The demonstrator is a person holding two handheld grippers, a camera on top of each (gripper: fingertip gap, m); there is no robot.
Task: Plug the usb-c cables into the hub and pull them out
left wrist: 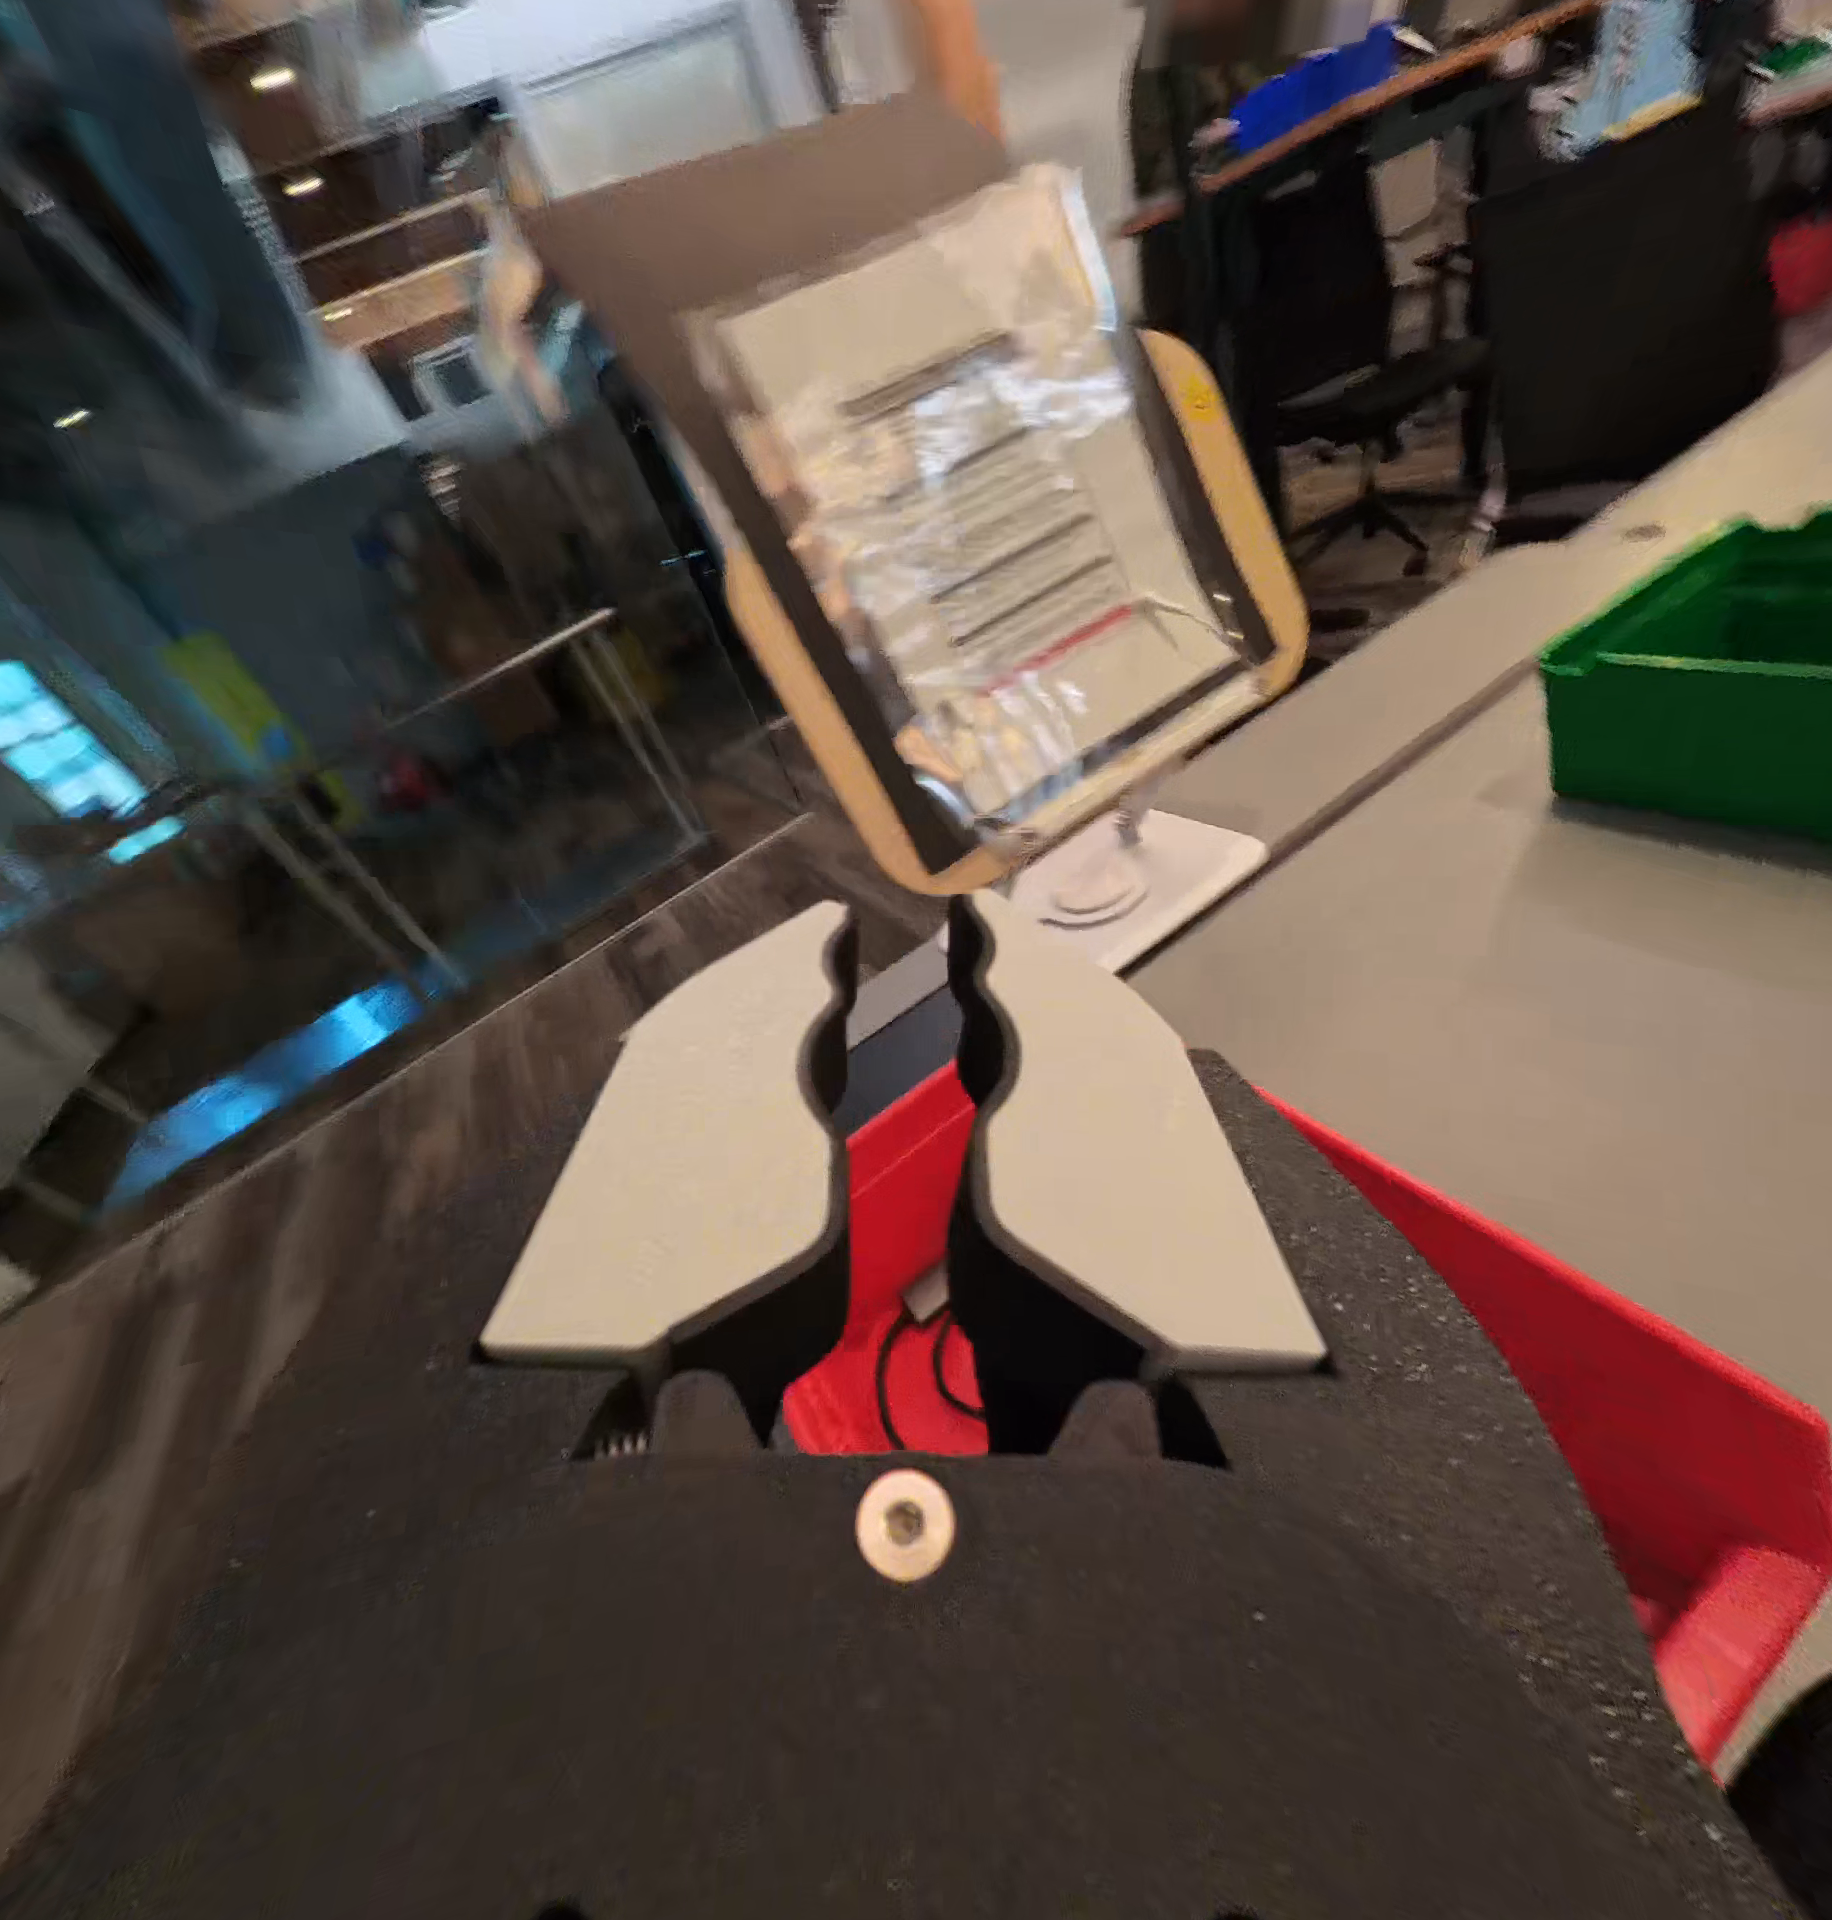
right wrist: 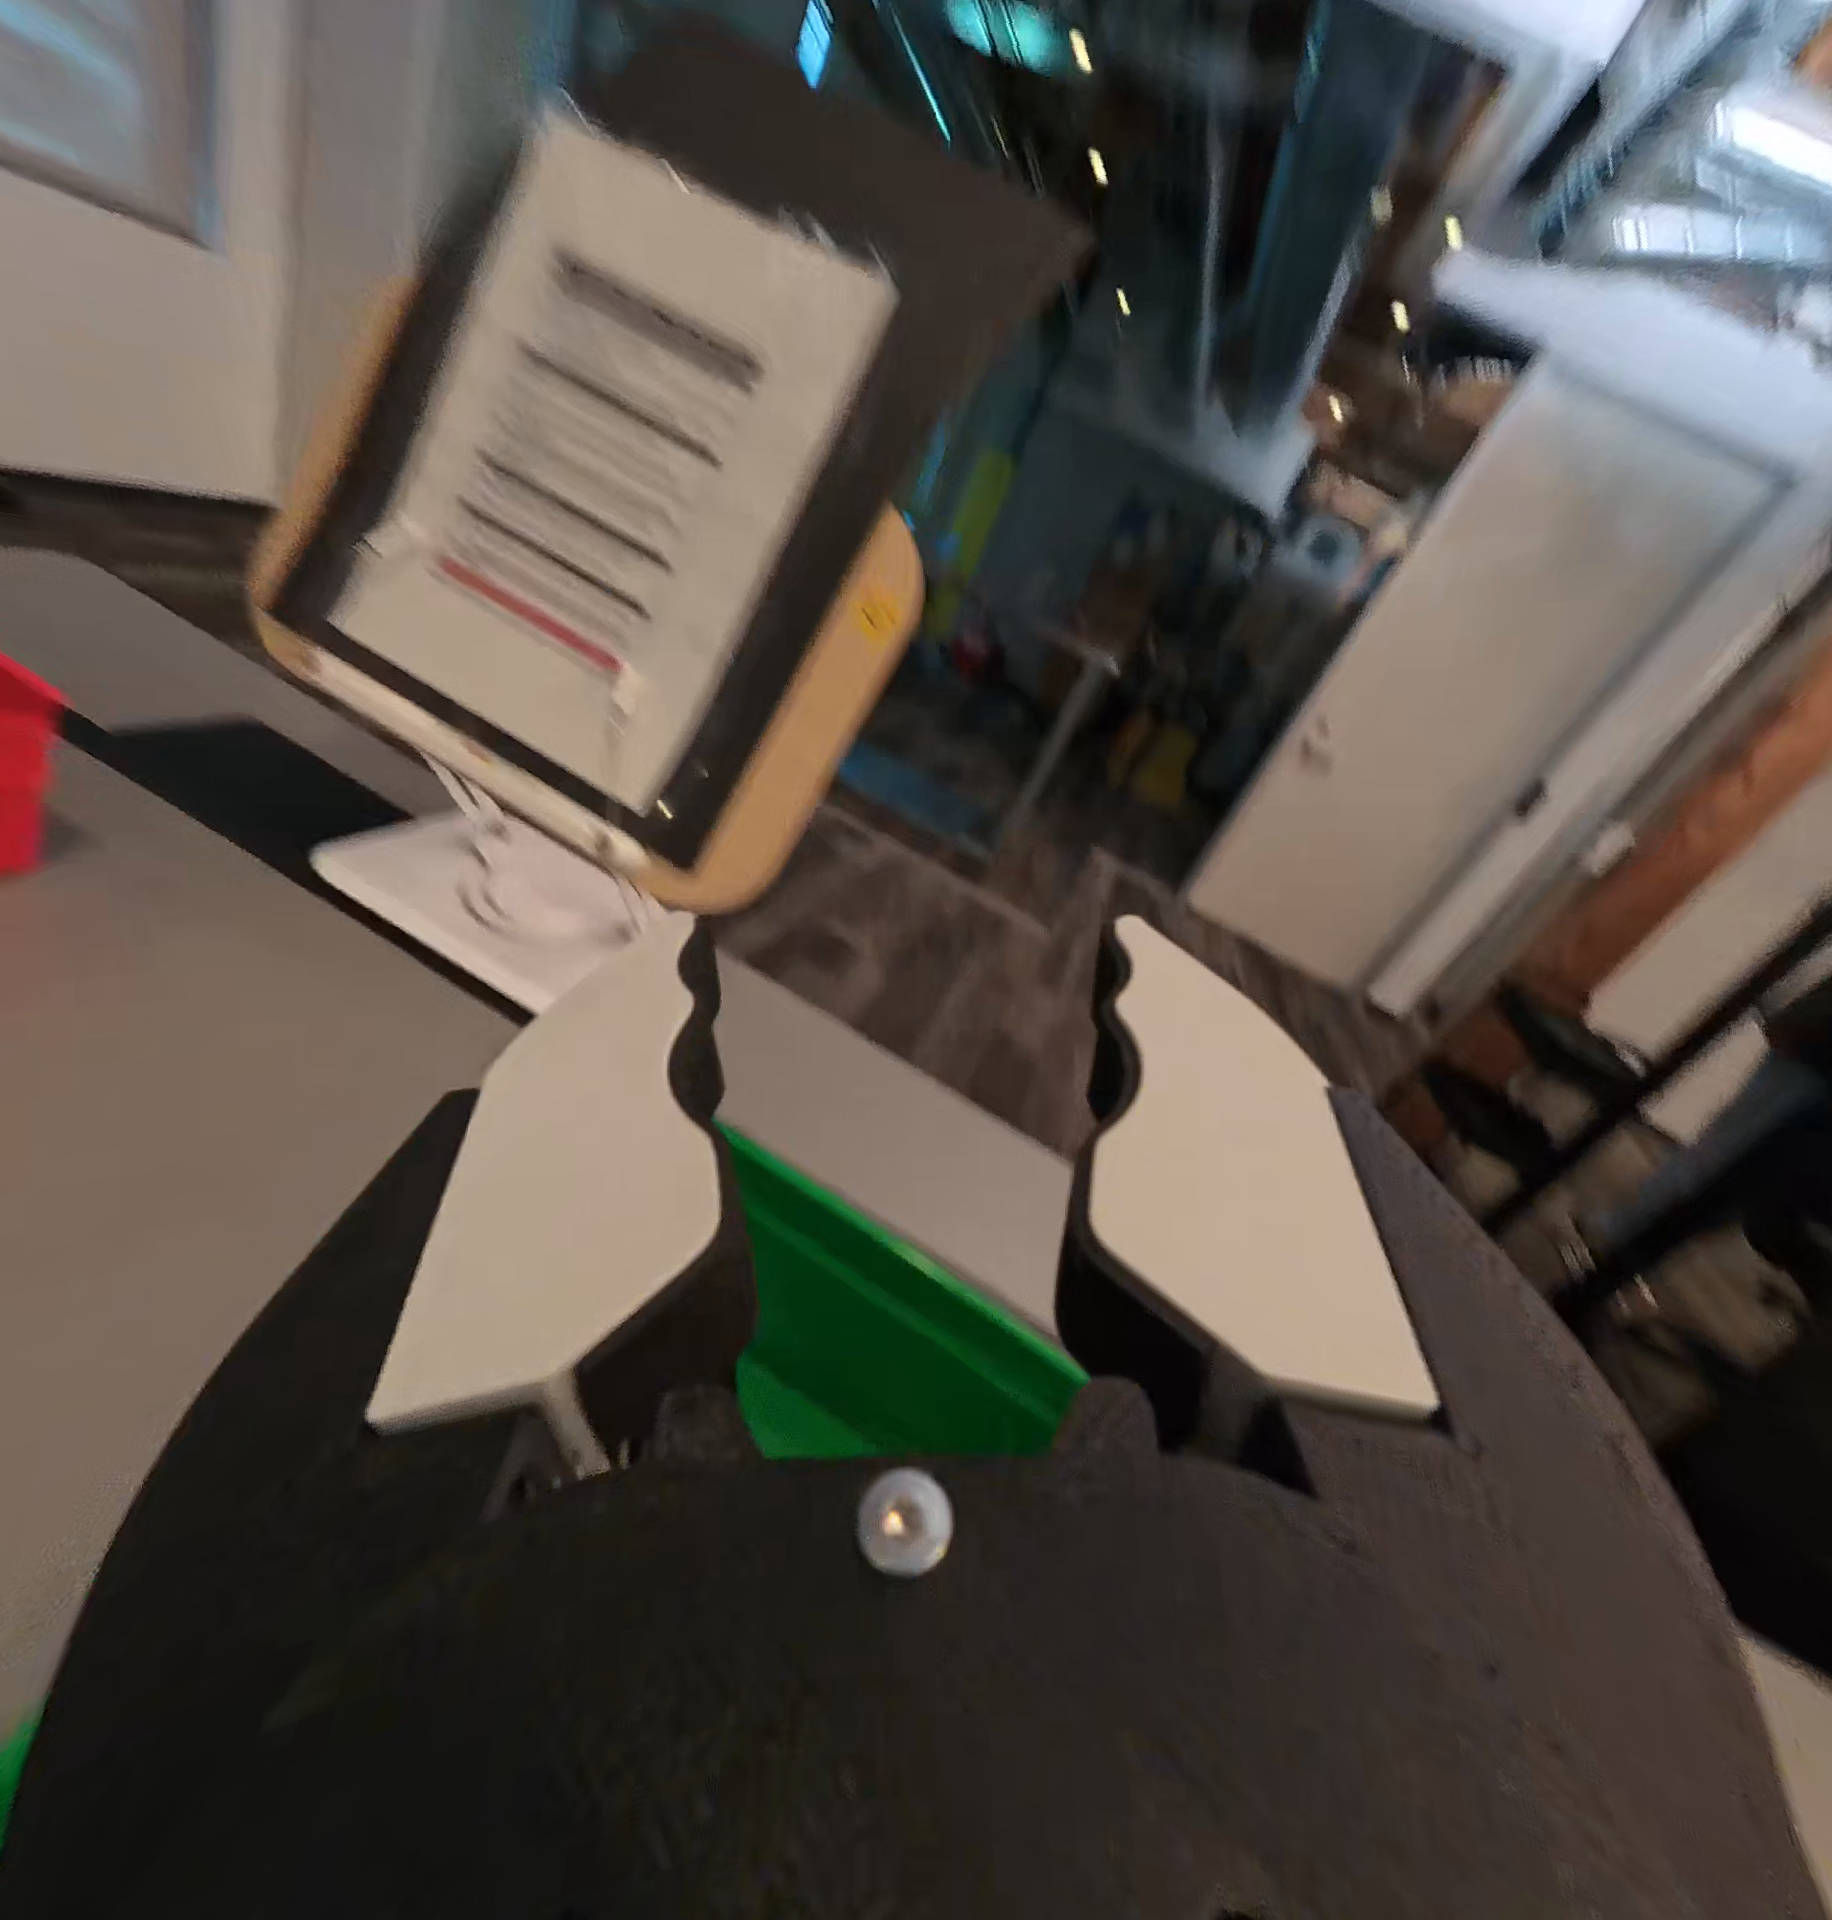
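Both views are blurred, which suggests quick motion, and neither gripper points at its work, so a fast reach down could strike a bin wall or snag a loop of cable.

The left gripper (left wrist: 899,920) holds nothing; its fingers (left wrist: 704,1132) stand close together with only a narrow gap between them. Through that gap, low in the centre of the left wrist view, lies the red bin (left wrist: 1577,1382), and inside it a thin black cable (left wrist: 907,1371) curls in loops beside a small grey flat piece (left wrist: 927,1299) that may be the hub or a plug; too little shows to tell which. With fingers this near each other, a grab at the plug would likely push it away rather than take it.

The right gripper (right wrist: 907,951) is empty too, its fingers (right wrist: 569,1226) spread well apart. Below it, in the lower centre of the right wrist view, is a green bin (right wrist: 870,1340); its contents are hidden.

A tablet on a white stand (left wrist: 995,582) sits on the grey table (left wrist: 1514,1039) ahead, in the upper centre of both views, and a careless swing could knock it.
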